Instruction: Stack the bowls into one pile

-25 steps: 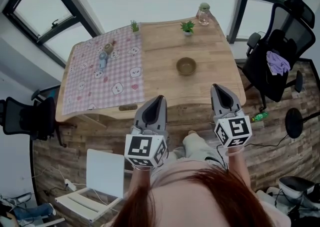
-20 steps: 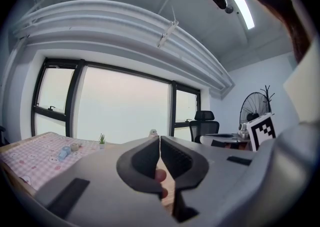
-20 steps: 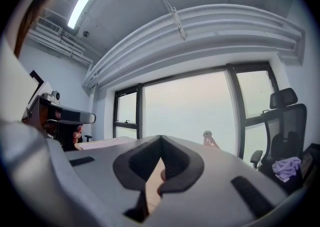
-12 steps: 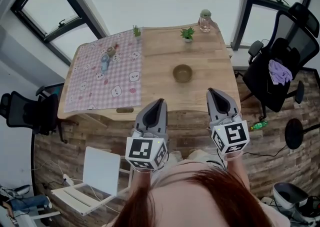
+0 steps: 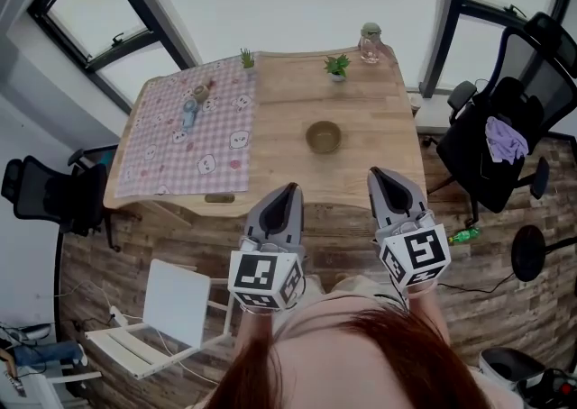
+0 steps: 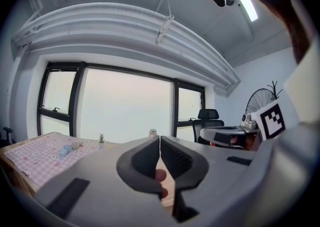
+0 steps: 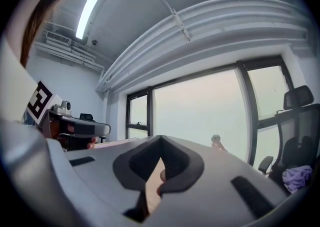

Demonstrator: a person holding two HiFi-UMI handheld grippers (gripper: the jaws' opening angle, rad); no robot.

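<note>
The left gripper [image 5: 288, 191] and the right gripper [image 5: 379, 175] are held side by side, apart from each other, and both point toward the wooden bench [image 5: 379, 101]; in the head view their tips appear at its near edge. In the left gripper view the jaws of the left gripper are closed, tip against tip, and there is nothing between them. The right gripper view shows the same for the right gripper: its jaws are together and hold nothing. Each gripper carries its marker cube [image 5: 264, 279] at the end near the person. A brown bowl [image 5: 323, 137] stands alone on the bare wood, about in the middle of the bench, well apart from both grippers; I cannot tell if more than one bowl is nested there. The left half of the bench is covered by a pink checked cloth [image 5: 171, 150], and some small items [image 5: 187, 113] lie on its far part. At the far edge stand two small green plants [image 5: 337, 66] and a glass jar [image 5: 370, 42]. A black office chair [image 5: 505, 139] with a purple cloth on it is on the right of the bench, and a green bottle [image 5: 464, 236] lies on the floor.
</note>
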